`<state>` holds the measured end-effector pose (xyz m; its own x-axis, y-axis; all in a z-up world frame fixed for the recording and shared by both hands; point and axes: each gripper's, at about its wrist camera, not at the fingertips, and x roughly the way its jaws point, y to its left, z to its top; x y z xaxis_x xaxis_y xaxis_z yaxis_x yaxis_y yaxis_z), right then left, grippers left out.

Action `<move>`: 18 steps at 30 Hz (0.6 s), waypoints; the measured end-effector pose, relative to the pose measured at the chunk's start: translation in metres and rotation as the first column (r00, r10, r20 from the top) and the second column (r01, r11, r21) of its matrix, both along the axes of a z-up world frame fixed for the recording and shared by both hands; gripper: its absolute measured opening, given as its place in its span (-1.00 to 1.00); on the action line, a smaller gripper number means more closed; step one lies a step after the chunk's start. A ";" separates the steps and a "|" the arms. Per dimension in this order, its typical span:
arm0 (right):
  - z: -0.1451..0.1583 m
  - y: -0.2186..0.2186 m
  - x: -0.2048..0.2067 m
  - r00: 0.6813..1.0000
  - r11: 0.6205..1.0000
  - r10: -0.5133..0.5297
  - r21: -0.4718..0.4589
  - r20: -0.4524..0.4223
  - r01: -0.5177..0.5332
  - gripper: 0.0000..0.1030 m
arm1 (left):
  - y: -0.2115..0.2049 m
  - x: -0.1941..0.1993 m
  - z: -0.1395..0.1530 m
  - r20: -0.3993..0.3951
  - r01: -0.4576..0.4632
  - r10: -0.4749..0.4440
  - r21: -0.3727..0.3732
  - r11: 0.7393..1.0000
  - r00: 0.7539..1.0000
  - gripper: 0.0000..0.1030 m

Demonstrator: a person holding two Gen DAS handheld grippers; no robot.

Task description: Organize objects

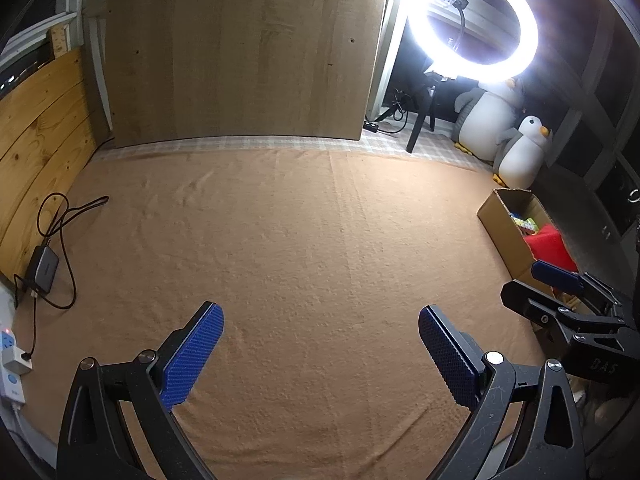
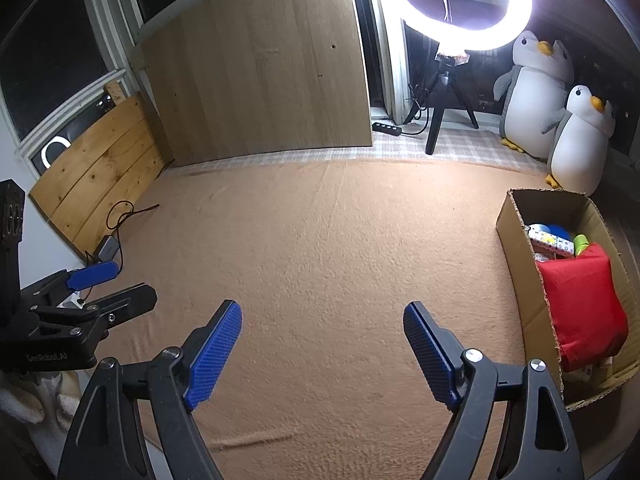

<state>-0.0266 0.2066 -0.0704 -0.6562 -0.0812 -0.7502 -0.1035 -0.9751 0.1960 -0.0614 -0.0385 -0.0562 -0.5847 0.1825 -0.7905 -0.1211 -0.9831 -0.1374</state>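
A cardboard box (image 2: 516, 236) stands at the right edge of the tan blanket (image 2: 320, 240). It holds a red cloth bundle (image 2: 580, 304), a blue round thing (image 2: 558, 232), a yellow-green item (image 2: 581, 243) and a patterned white item (image 2: 548, 242). The box also shows in the left wrist view (image 1: 504, 228). My left gripper (image 1: 320, 324) is open and empty over the blanket. My right gripper (image 2: 322, 320) is open and empty, left of the box. Each gripper shows in the other's view, the right one (image 1: 536, 284) and the left one (image 2: 120, 284).
A ring light (image 2: 460, 4) on a tripod stands at the back. Two plush penguins (image 2: 536, 92) sit at the back right. A wooden board (image 2: 260, 68) leans at the back. A charger with cables (image 1: 42, 270) and a power strip (image 1: 10, 360) lie at the left.
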 end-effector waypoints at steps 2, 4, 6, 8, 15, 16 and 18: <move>0.001 -0.001 0.001 1.000 1.000 0.000 0.002 -0.003 0.000 0.57 | -0.002 0.001 0.001 -0.004 -0.003 0.003 -0.005 1.000 1.000 0.94; 0.001 -0.003 0.001 1.000 1.000 0.000 0.006 -0.005 0.000 0.57 | -0.003 0.001 0.002 -0.002 -0.004 0.004 -0.006 1.000 1.000 0.94; 0.002 -0.004 0.002 1.000 1.000 -0.002 0.011 -0.008 0.002 0.57 | -0.002 0.001 0.002 0.001 -0.005 0.005 -0.011 1.000 1.000 0.94; 0.003 -0.004 0.003 1.000 1.000 -0.004 0.016 -0.012 0.004 0.57 | -0.002 0.001 0.003 0.000 -0.006 0.006 -0.014 1.000 1.000 0.94; 0.006 -0.001 0.005 1.000 0.999 -0.023 0.027 -0.016 0.024 0.58 | -0.001 0.000 0.003 -0.002 -0.018 0.018 -0.027 0.999 1.000 0.94; 0.006 0.000 0.006 1.000 0.999 -0.025 0.029 -0.015 0.026 0.58 | -0.001 -0.001 0.003 -0.003 -0.020 0.020 -0.029 0.999 1.000 0.94; 0.007 0.000 0.006 0.999 0.999 -0.028 0.031 -0.015 0.029 0.59 | -0.001 -0.001 0.003 -0.003 -0.024 0.024 -0.030 0.999 1.000 0.94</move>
<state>-0.0201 0.2065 -0.0636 -0.6687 -0.0388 -0.7425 -0.1286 -0.9775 0.1669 -0.0624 -0.0395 -0.0530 -0.5906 0.1451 -0.7938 -0.0981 -0.9893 -0.1079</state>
